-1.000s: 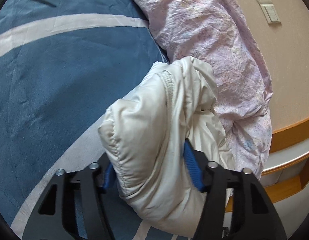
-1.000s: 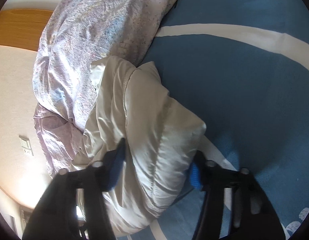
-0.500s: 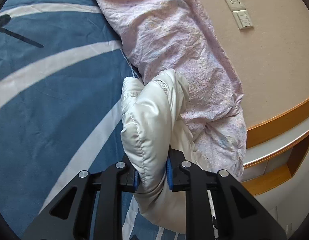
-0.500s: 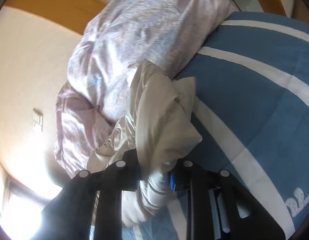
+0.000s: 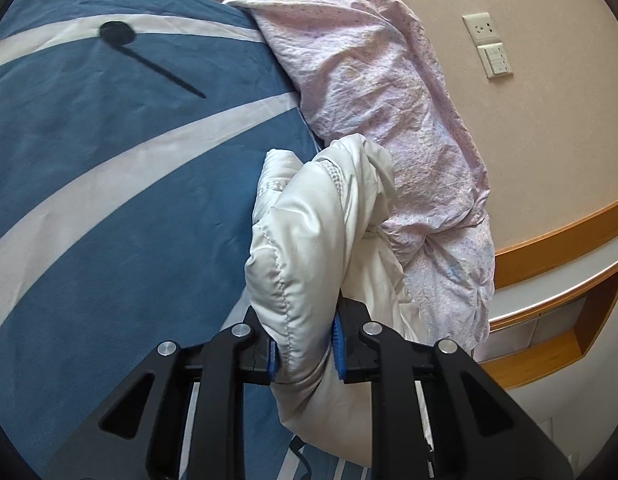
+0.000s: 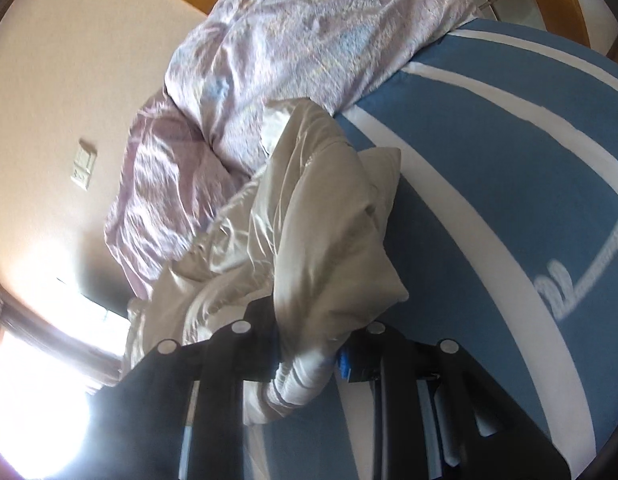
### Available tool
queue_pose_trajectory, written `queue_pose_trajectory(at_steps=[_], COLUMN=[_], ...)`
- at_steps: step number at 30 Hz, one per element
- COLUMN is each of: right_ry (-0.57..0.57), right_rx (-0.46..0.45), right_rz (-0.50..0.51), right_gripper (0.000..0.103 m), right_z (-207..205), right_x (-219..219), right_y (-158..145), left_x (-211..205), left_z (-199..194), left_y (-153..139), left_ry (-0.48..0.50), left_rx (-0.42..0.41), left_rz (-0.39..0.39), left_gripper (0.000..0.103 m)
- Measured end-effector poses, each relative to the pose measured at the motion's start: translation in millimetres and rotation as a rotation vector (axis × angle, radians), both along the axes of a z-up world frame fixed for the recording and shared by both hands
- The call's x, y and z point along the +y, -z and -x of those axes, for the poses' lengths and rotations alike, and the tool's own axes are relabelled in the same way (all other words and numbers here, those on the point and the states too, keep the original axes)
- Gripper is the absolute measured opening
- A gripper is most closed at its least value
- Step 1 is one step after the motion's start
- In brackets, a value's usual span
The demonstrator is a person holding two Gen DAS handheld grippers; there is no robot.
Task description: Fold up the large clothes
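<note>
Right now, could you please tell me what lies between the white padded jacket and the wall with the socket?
The crumpled pink quilt lies there, bunched against the wall beside the white padded jacket; the left wrist view shows it best.

The blue bedspread lies flat and bare to one side of the white padded jacket, giving open room there. On the jacket's other side a crumpled lilac quilt piles against the wall, closing that way. A wooden ledge seems to hem the bed's edge.
</note>
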State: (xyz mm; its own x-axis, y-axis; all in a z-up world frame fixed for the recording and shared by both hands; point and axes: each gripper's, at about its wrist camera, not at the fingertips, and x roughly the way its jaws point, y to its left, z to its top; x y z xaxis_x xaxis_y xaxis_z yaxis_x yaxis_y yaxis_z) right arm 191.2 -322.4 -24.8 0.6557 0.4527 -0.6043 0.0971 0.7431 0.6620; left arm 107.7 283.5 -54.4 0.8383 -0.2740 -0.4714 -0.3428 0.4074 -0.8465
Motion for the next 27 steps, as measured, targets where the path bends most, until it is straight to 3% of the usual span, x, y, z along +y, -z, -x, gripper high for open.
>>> queue_pose_trajectory(at_steps=[7, 10, 11, 12, 15, 19, 21, 24, 27], right_ry=[-0.022, 0.022, 0.085, 0.128, 0.252, 0.132, 0.073, 0.0, -0.073], right_rx=[0.033, 0.055, 0.039, 0.02, -0.062, -0.188, -0.231, -0.279, -0.277], right_rz=[0.143, 0.165, 0.236, 0.289, 0.486, 0.572, 0.616, 0.711, 0.733], right_gripper=[0.033, 0.054, 0.063, 0.064, 0.064, 0.064, 0.064, 0.064, 0.064], right_z=[10.7, 15.3, 20.4, 21.7, 30.1, 25.2, 24.5, 24.2, 19.7], right_x=[8.5, 1.8, -2.1, -3.4, -1.1, 45.3, 70.8, 109.1, 133.3], right_y=[5.9, 4.1, -2.7, -8.3, -34.4, -61.8, -66.9, -65.6, -59.0], left_x=[4.2, 10.4, 13.0, 16.5, 20.4, -9.3, -28.0, -39.8, -32.9], left_z=[6.4, 10.6, 13.3, 17.1, 25.5, 15.1, 6.1, -4.0, -3.5], left_y=[15.3, 13.6, 11.3, 6.1, -18.9, -59.3, -69.6, -67.3, -53.6], left_ry=[-0.015, -0.037, -0.049, -0.079, -0.144, -0.114, -0.062, -0.009, -0.017], left_rx=[0.031, 0.038, 0.059, 0.061, 0.046, 0.02, 0.001, 0.02, 0.058], left_rz=[0.004, -0.02, -0.033, -0.073, -0.236, -0.481, -0.553, -0.577, -0.537], left_gripper=[0.028, 0.043, 0.048, 0.056, 0.059, 0.062, 0.063, 0.063, 0.063])
